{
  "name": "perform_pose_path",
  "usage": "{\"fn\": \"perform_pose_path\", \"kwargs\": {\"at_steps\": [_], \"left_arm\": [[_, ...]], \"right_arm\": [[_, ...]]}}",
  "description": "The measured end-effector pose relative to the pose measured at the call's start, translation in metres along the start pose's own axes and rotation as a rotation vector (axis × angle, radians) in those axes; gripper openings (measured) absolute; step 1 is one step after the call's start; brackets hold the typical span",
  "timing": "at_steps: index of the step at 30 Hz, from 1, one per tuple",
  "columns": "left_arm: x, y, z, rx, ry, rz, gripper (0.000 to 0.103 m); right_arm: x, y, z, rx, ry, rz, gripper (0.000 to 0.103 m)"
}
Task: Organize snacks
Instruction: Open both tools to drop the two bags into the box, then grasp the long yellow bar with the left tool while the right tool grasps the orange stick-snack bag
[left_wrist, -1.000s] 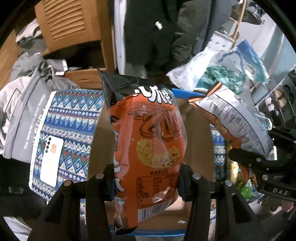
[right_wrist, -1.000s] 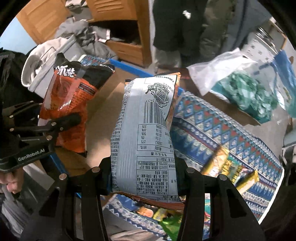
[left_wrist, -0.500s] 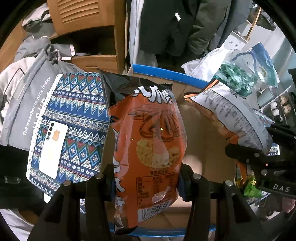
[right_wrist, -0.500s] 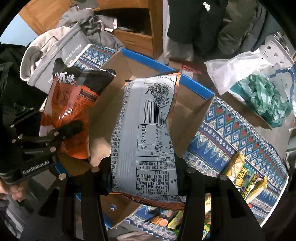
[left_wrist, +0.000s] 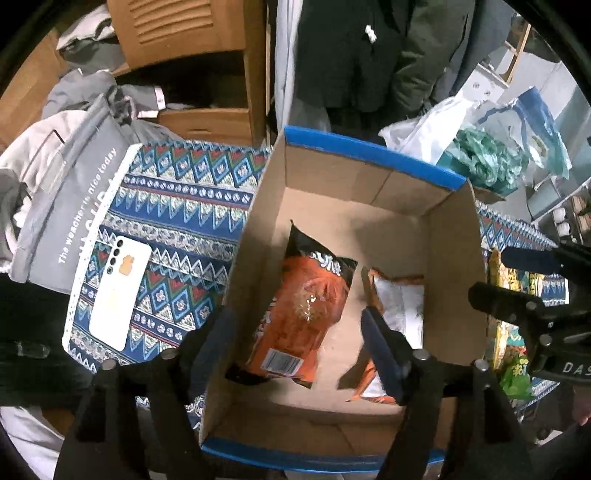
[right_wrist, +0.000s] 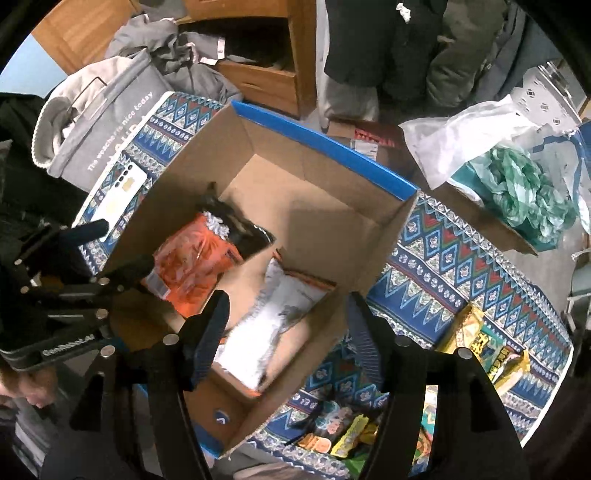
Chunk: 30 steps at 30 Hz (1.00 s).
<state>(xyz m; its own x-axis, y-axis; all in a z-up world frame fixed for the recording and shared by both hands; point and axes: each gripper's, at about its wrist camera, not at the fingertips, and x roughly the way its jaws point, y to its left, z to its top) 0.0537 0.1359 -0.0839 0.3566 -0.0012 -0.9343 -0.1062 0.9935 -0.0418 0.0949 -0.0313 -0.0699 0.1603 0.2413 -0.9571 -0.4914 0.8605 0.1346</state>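
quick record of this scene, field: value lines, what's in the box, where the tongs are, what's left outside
box: open cardboard box on patterned cloth
in box: orange snack bag; white-backed snack bag beside it
left tongs: above box, jaws opening, nothing pressed
right tongs: above box, jaws opening, nothing pressed
outside box: more snack packets on cloth; white phone

A white phone (left_wrist: 120, 293) lies face down on my patterned blue cloth (left_wrist: 177, 218). Just beside that cloth, at its left edge, slumps a grey bag (left_wrist: 70, 206) with white lettering. Beyond the cloth stands a wooden cabinet (left_wrist: 207, 70) with dark coats (left_wrist: 354, 55) hanging next to it. Off the cloth's far right corner I see a white plastic bag (right_wrist: 461, 140) and some crumpled green plastic (right_wrist: 524, 192).
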Motion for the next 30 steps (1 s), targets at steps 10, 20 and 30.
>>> {"fn": "perform_pose_path", "kwargs": {"at_steps": [10, 20, 30], "left_arm": [[-0.011, -0.018, -0.001, 0.024, -0.005, -0.042, 0.076], [-0.019, -0.041, -0.005, 0.068, -0.007, -0.073, 0.076], [-0.022, -0.075, -0.008, 0.138, 0.004, -0.091, 0.076]], "right_arm": [[-0.015, -0.015, -0.010, 0.016, -0.023, -0.044, 0.066], [-0.031, -0.037, -0.027, 0.046, -0.042, -0.066, 0.066], [-0.051, -0.062, -0.054, 0.076, -0.069, -0.090, 0.066]]}}
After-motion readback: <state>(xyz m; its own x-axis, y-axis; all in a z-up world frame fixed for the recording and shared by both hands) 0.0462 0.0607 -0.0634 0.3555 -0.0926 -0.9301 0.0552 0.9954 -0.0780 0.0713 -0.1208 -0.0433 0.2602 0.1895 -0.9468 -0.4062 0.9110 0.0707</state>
